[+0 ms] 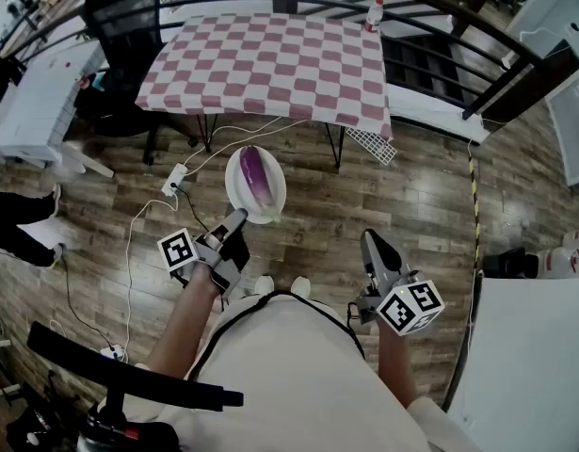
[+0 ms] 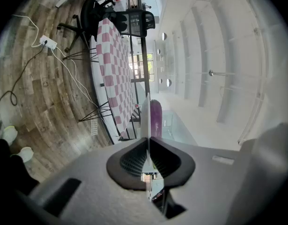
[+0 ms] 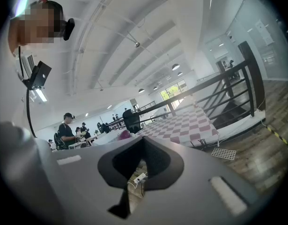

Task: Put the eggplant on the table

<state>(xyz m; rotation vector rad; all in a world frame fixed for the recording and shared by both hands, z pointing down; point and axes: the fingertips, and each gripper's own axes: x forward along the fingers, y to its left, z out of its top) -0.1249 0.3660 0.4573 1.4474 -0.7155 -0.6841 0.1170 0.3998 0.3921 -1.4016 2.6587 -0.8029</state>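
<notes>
A purple eggplant (image 1: 256, 177) lies on a white plate (image 1: 240, 194) that is held out over the wooden floor, short of the red-and-white checked table (image 1: 270, 59). My left gripper (image 1: 236, 222) is shut on the plate's near rim. In the left gripper view the plate (image 2: 145, 118) shows edge-on between the pads, with the eggplant (image 2: 156, 118) beside it and the table (image 2: 111, 69) further off. My right gripper (image 1: 374, 245) is lower right, away from the plate. Its jaws meet at the tips with nothing between them (image 3: 144, 138); the table (image 3: 186, 125) is ahead of it.
A white bottle (image 1: 374, 12) stands at the table's far right corner. A black office chair (image 1: 120, 26) is left of the table. A power strip (image 1: 173, 179) and cables lie on the floor. A dark railing (image 1: 515, 55) curves behind the table. People stand in the distance (image 3: 68, 130).
</notes>
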